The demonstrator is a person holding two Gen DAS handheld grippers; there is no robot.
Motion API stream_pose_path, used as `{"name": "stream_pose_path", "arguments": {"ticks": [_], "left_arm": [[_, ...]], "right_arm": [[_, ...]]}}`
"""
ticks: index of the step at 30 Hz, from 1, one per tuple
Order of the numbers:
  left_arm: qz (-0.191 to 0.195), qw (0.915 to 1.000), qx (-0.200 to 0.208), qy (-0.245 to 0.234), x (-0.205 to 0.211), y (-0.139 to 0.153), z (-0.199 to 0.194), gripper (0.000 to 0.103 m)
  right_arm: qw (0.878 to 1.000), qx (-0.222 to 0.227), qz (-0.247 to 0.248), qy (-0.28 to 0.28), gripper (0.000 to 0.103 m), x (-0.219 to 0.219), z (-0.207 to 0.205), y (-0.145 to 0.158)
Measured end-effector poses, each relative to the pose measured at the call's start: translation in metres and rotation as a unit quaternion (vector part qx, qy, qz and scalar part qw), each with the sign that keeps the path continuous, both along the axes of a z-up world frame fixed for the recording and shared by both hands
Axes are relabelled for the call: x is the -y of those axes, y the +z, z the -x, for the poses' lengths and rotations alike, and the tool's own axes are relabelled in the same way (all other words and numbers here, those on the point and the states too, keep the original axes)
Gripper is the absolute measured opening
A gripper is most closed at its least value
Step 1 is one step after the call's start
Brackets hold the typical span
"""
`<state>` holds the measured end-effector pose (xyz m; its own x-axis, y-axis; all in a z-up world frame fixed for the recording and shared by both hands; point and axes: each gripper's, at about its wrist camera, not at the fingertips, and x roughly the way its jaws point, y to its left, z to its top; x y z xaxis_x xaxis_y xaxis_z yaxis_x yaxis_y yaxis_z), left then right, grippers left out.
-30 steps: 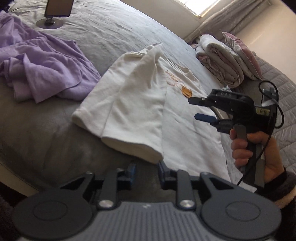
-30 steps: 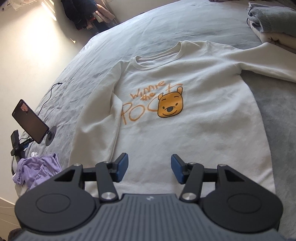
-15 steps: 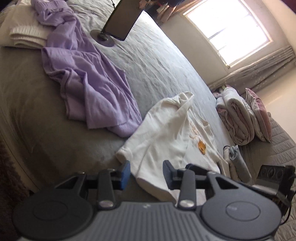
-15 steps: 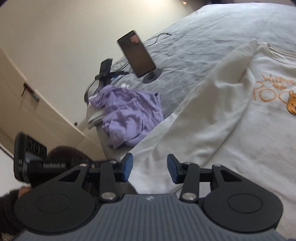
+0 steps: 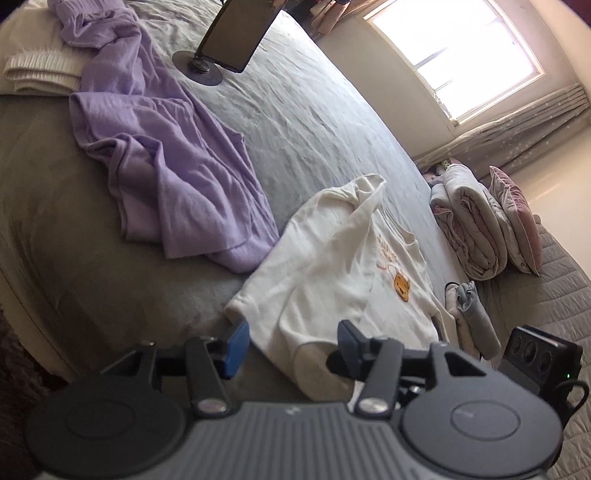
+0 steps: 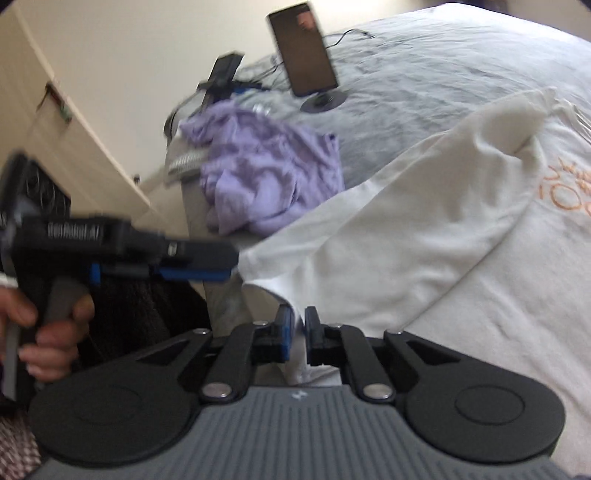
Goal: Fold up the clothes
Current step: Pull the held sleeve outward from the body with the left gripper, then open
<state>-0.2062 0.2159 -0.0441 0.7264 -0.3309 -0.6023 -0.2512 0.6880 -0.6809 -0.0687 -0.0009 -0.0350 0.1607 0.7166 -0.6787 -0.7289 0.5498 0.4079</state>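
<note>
Right gripper (image 6: 299, 332) clamped nearly shut on the hem of the cream sweatshirt (image 6: 424, 236) — a thin pinch of cloth pulled up between the pads, the rest spread ahead and to the right across the bed (image 6: 424, 55). Left gripper (image 5: 291, 341) about half open and opening, nothing pressed between the pads; sweatshirt's near corner and folded-in sleeve just ahead of the tips, lying flat. From the right wrist view, same gripper seen to the left, tips almost at that corner, held by a hand (image 6: 40, 332).

Likely trouble from here:

- Shallow bite on the right — only the hem edge caught, so possibly one layer alone; back layer then left behind on lifting, fold crooked.
- Uneven start: one side gripped, the other not. Any pull now drags the shirt sideways and skews the hem line.
- Folded sleeve lying loose on the chest, free to slide off or fall open once the hem rises.
- Left pads closing short of the corner, or grabbing bedcover along with it.
- Purple garment (image 5: 177, 177) just beyond the shirt's far-left edge, touching it — easily snagged or dragged if the fold swings that way.
- Phone on its stand (image 5: 236, 33) farther ahead, well apart; little risk.
</note>
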Motion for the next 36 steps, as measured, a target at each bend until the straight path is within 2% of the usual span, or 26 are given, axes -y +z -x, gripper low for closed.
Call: {"name": "stream_pose_path", "arguments": {"ticks": [6,8,10,13,15,18,21,24,25,27,29,31,33,36], "left_arm": [[0.043,0.9988,0.014,-0.018,0.011,-0.006,-0.006,0.06],[0.059,0.9979,0.015,-0.021,0.016,-0.01,-0.009,0.06],[0.058,0.9982,0.007,-0.013,0.021,-0.013,-0.009,0.06],[0.022,0.9996,0.02,0.004,0.024,-0.004,-0.005,0.06],[-0.011,0.9998,0.018,-0.002,0.025,0.002,-0.01,0.06],[-0.039,0.999,-0.005,-0.021,0.026,0.001,-0.022,0.058],[-0.058,0.9974,-0.022,-0.037,0.028,-0.005,-0.03,0.057],[-0.084,0.9948,-0.031,-0.05,0.032,-0.006,-0.029,0.051],[-0.094,0.9935,-0.035,-0.055,0.034,-0.005,-0.029,0.047],[-0.117,0.99,-0.046,-0.064,0.039,-0.004,-0.029,0.032],[-0.13,0.9872,-0.053,-0.075,0.04,-0.002,-0.033,0.005],[-0.138,0.9853,-0.053,-0.086,0.039,0.003,-0.037,0.004],[-0.166,0.9805,-0.037,-0.098,0.04,0.018,-0.041,0.004],[-0.237,0.9652,0.005,-0.109,0.042,0.054,-0.05,0.004]], "right_arm": [[0.995,-0.063,-0.06,-0.043,0.009,0.017,-0.016,0.003],[0.994,-0.075,-0.066,-0.042,0.009,0.018,-0.019,0.002],[0.995,-0.073,-0.052,-0.042,0.009,0.017,-0.018,0.001],[0.997,-0.066,-0.027,-0.043,0.018,0.015,-0.016,-0.002],[0.997,-0.06,-0.013,-0.044,0.018,0.015,-0.014,-0.004],[0.997,-0.059,-0.003,-0.051,0.021,0.016,-0.016,-0.007],[0.996,-0.062,-0.001,-0.06,0.028,0.019,-0.018,-0.009],[0.996,-0.068,0.001,-0.066,0.028,0.021,-0.02,-0.01],[0.995,-0.07,0.001,-0.067,0.028,0.021,-0.021,-0.01],[0.995,-0.072,-0.001,-0.072,0.028,0.023,-0.023,-0.01],[0.994,-0.074,-0.003,-0.078,0.029,0.024,-0.024,-0.009],[0.993,-0.074,-0.006,-0.088,0.03,0.028,-0.026,-0.008],[0.992,-0.071,-0.008,-0.104,0.037,0.034,-0.028,-0.006],[0.988,-0.073,-0.016,-0.136,0.039,0.048,-0.035,-0.004]]}}
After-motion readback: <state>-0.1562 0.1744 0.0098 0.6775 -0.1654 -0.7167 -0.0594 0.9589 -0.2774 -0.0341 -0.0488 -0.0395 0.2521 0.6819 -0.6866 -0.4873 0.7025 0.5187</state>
